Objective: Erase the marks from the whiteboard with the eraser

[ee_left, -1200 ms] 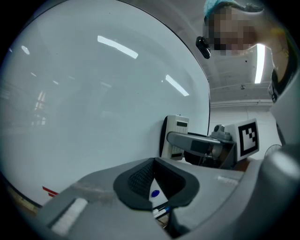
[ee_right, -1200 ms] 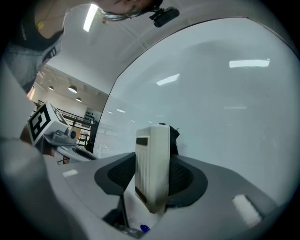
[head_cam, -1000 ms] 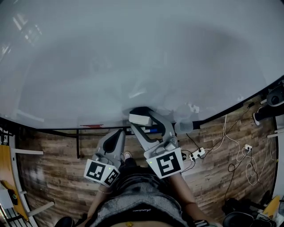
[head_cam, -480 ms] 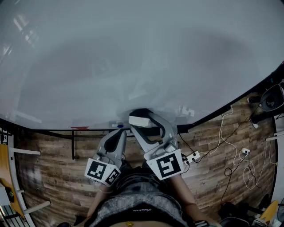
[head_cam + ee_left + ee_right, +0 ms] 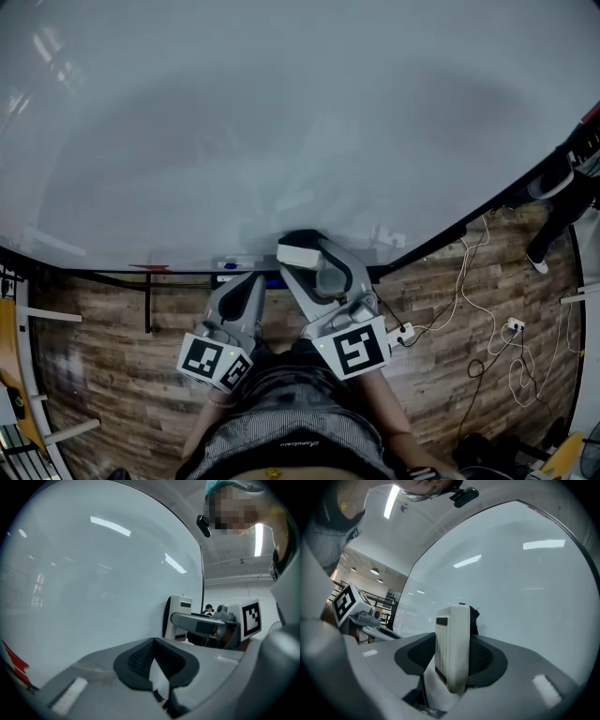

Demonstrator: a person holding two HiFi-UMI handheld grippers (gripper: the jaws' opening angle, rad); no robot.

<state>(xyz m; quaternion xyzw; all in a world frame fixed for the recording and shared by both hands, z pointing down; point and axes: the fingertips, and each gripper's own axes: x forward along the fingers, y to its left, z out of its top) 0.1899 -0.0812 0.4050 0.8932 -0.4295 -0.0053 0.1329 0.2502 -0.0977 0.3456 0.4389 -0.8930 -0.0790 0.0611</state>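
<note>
Two grippers hover low by the whiteboard's (image 5: pixel 281 122) bottom edge. At left, the left gripper (image 5: pixel 152 662) has its jaws closed together on nothing. Beside it, the right gripper (image 5: pixel 309 267) clamps the white eraser (image 5: pixel 453 639), its dark face touching the whiteboard.

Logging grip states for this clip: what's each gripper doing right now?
Left gripper: closed, empty.
Right gripper: closed on the eraser.

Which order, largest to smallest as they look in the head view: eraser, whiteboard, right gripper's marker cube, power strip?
1. whiteboard
2. marker cube, though nearest the camera
3. eraser
4. power strip, though farther off on the floor
</note>
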